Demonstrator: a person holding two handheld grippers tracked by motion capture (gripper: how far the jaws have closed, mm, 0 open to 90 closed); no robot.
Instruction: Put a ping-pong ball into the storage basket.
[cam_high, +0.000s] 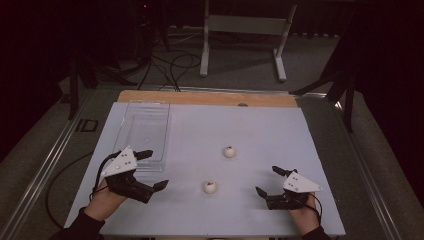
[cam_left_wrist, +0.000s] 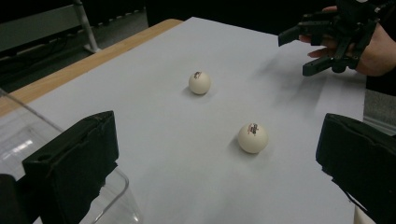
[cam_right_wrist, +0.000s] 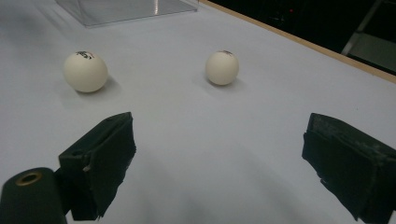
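Two white balls with small printed marks lie on the white table top. The nearer ball rests between my two grippers, and the farther ball lies behind it toward the middle. My left gripper is open with nothing in it, left of the nearer ball. On the right my right gripper is open too, holding nothing, its jaws aimed toward the balls.
A clear plastic tray stands at the back left, just beyond my left gripper. A wooden strip borders the table's far edge. Behind it are a white stand and floor cables.
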